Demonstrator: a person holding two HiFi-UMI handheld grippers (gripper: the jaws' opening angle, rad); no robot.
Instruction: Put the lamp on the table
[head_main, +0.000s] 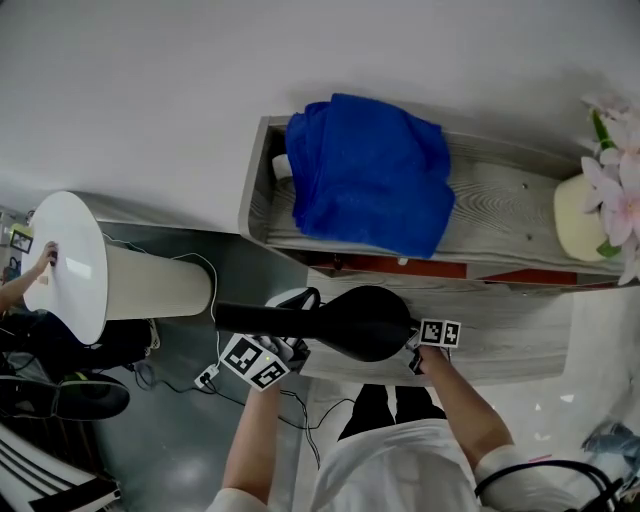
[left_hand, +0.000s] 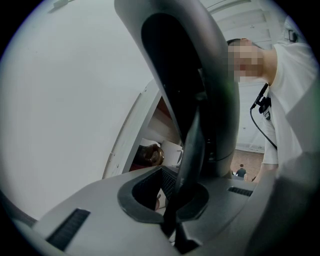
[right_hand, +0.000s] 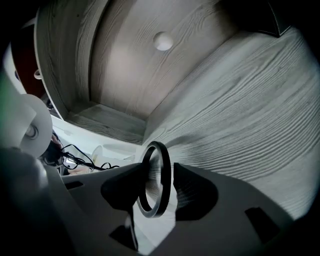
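A black lamp (head_main: 350, 322) lies level in the air in front of the grey wooden table (head_main: 520, 330), its stem pointing left. My left gripper (head_main: 290, 350) holds it from below. In the left gripper view this gripper (left_hand: 182, 200) is shut on a thin dark edge of the lamp (left_hand: 192, 145), whose body rises above. My right gripper (head_main: 418, 355) sits at the lamp's right end. In the right gripper view it (right_hand: 155, 185) stands open, with a black ring (right_hand: 166, 175) of the lamp upright between the jaws and wood grain behind.
A blue cloth (head_main: 370, 170) lies heaped on the upper grey shelf (head_main: 500, 215). A pale vase with pink flowers (head_main: 580, 215) stands at its right end. A white round pedestal table (head_main: 75, 265) is at left, with a person's hand on it. Cables (head_main: 210, 375) lie on the floor.
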